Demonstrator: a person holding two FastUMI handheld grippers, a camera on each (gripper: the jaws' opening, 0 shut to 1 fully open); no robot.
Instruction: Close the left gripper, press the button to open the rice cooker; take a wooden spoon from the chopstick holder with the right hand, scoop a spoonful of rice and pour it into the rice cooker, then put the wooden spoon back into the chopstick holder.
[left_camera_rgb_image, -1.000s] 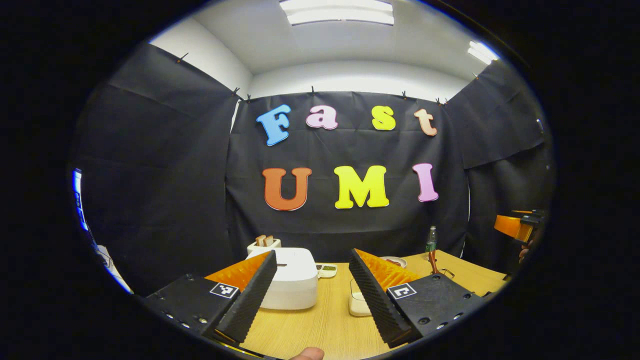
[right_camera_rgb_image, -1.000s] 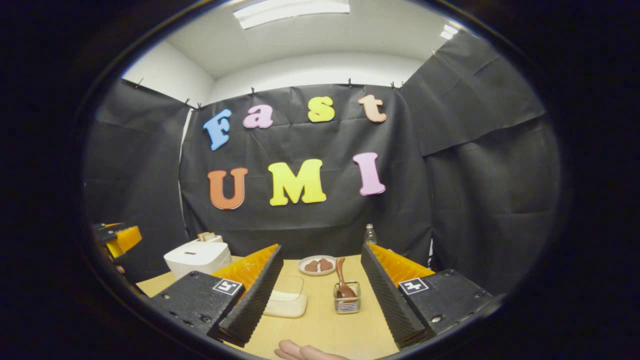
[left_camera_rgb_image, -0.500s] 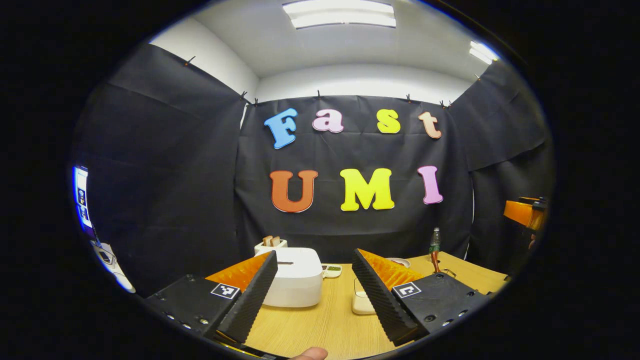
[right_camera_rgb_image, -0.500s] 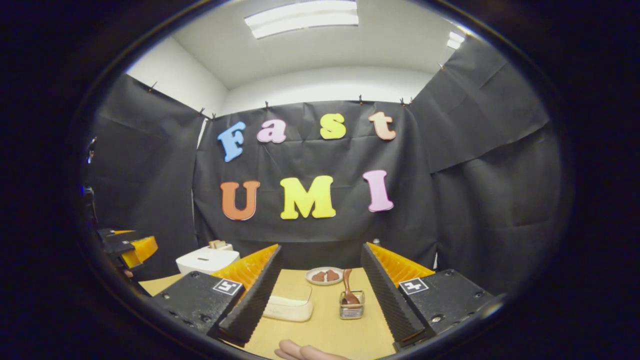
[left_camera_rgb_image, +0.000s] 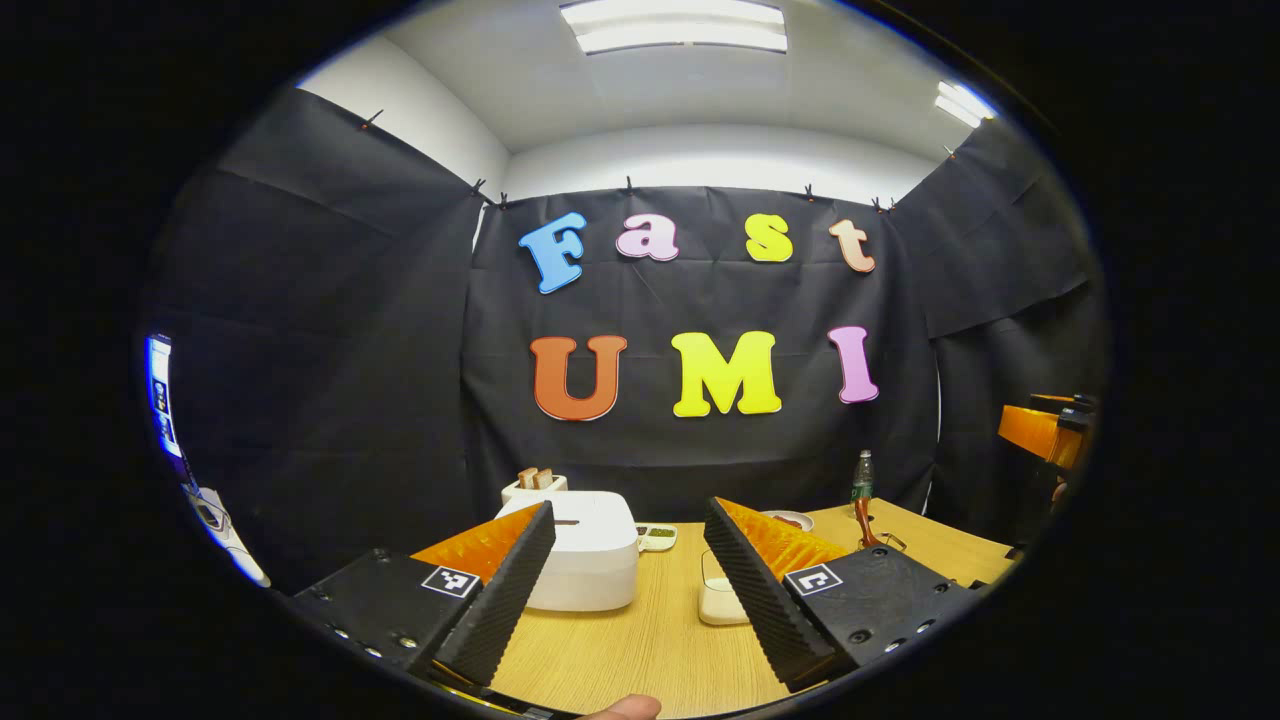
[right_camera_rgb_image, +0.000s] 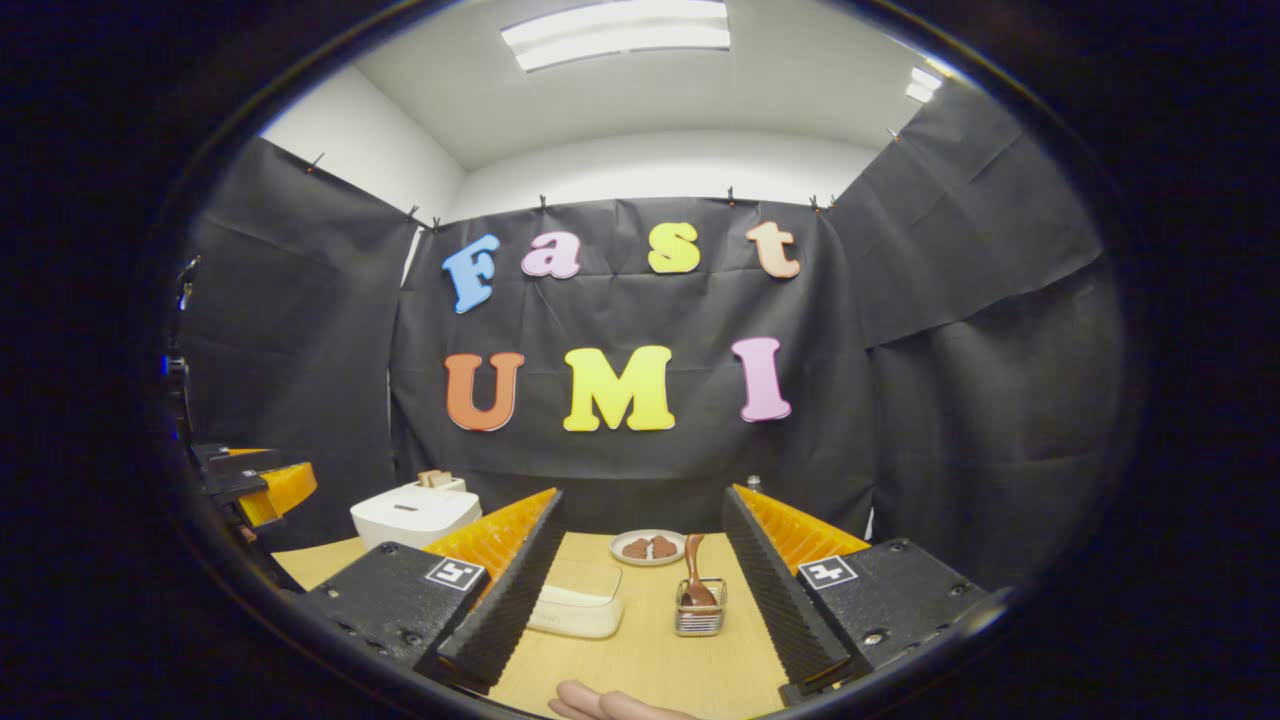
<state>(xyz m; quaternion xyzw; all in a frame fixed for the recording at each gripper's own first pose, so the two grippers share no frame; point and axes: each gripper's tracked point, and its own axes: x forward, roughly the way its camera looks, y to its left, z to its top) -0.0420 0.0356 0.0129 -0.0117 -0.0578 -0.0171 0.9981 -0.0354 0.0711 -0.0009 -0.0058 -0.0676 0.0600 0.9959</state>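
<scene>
The white rice cooker (left_camera_rgb_image: 585, 560) stands with its lid down on the wooden table (left_camera_rgb_image: 640, 650), just beyond my left gripper (left_camera_rgb_image: 628, 505), which is open and holds nothing. It is smaller at the left in the right gripper view, rice cooker (right_camera_rgb_image: 415, 512). My right gripper (right_camera_rgb_image: 642, 492) is open too, a short way back from the wire chopstick holder (right_camera_rgb_image: 700, 620) with the wooden spoon (right_camera_rgb_image: 693, 572) upright in it. A clear box of rice (right_camera_rgb_image: 580, 608) lies left of the holder, partly behind the left finger.
A plate with brown pieces (right_camera_rgb_image: 650, 548) and a bottle (left_camera_rgb_image: 862, 478) sit at the back of the table. A toaster with bread (left_camera_rgb_image: 535, 483) stands behind the cooker, with a small tray (left_camera_rgb_image: 655, 538) beside it. The other gripper (right_camera_rgb_image: 265, 485) hovers at the left edge.
Both views drifted slightly; the right gripper view tipped up a little, so the table items sit lower. Both grippers stayed open and nothing on the table moved.
</scene>
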